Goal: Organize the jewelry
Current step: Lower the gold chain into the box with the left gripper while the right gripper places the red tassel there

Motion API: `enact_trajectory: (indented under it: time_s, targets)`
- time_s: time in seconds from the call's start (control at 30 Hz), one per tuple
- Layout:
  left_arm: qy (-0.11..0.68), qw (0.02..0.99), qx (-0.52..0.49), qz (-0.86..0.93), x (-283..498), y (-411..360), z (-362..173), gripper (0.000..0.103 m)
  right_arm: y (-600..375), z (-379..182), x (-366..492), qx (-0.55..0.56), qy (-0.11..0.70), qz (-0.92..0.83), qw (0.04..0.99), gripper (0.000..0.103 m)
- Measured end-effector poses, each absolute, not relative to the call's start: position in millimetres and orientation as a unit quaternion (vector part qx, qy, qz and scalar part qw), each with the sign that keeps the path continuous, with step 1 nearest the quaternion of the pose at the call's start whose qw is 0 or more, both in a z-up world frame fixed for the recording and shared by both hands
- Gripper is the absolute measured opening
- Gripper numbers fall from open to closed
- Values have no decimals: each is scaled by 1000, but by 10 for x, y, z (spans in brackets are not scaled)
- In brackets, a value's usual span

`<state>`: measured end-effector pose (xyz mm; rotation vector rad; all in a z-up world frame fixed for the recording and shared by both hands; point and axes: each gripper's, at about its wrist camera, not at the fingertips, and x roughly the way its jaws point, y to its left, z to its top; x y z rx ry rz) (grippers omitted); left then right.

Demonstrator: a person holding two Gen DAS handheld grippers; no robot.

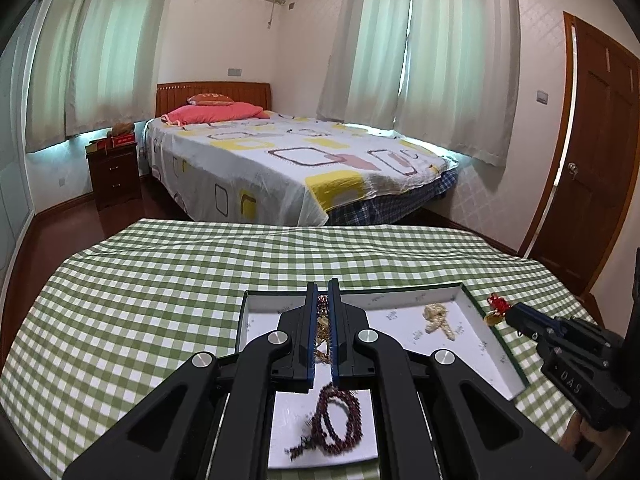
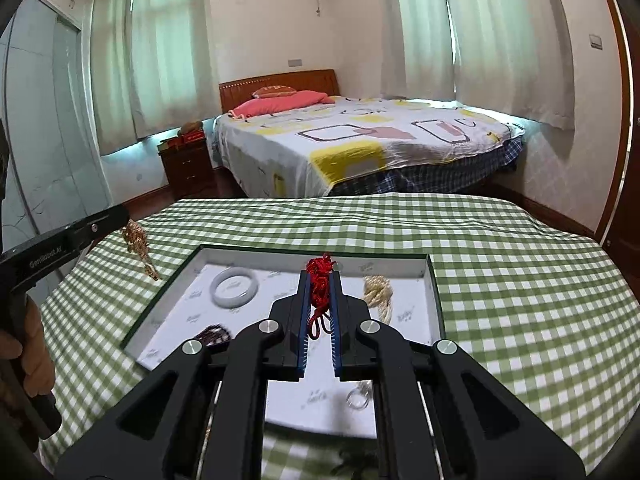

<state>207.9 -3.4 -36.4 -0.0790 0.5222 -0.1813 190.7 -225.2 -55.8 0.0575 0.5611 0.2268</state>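
My left gripper (image 1: 323, 286) is shut on a gold chain (image 1: 322, 330) that dangles between its fingers over the left part of a white-lined tray (image 1: 478, 312). In the tray lie a dark red bead bracelet (image 1: 334, 420) and a cream bead strand (image 1: 438, 316). My right gripper (image 2: 320, 274) is shut on a red cord ornament (image 2: 320, 288) above the same tray (image 2: 434, 280). A white bangle (image 2: 235, 288), the cream strand (image 2: 378, 292), the dark bracelet (image 2: 214, 334) and a clear ring (image 2: 357, 400) rest inside. At the left, the left gripper (image 2: 122, 216) carries the gold chain (image 2: 138, 248).
The tray sits on a table under a green checked cloth (image 1: 140, 300). Beyond the far table edge are a bed (image 1: 300, 160), a dark nightstand (image 1: 114, 172) and a wooden door (image 1: 592, 168). A hand (image 2: 24, 344) grips the left tool's handle.
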Motion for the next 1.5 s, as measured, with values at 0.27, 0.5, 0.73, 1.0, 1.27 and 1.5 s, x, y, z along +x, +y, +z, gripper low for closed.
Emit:
enact_trajectory:
  time_s: [0.27,0.5,0.73,1.0,1.27,1.5]
  targets:
    - [310,947,-38,-76,2399,-18,-846,6,-2264,-951,2249,32,320,105,941,9]
    - [346,935,-37,-66,2536,16,-1136,6,-2239,-1229,2431,30,361,99,927,9]
    - [376,924,-38,-65,2638,20,-1281,6,-2222,-1308,2526,27,384,99,918,9]
    - [395,915,-50,-60,2658,50,-1378,6,-2253,-1380,2561,35,402,96,910,11]
    - [402,913,-47,-53,2650,18,-1434,9,-2260,-1374,2544,35,399,95,911,22]
    - [388,920,-41,-50,2571,-25,-1395,46,-2303,-1285,2485,38,387,93,917,24]
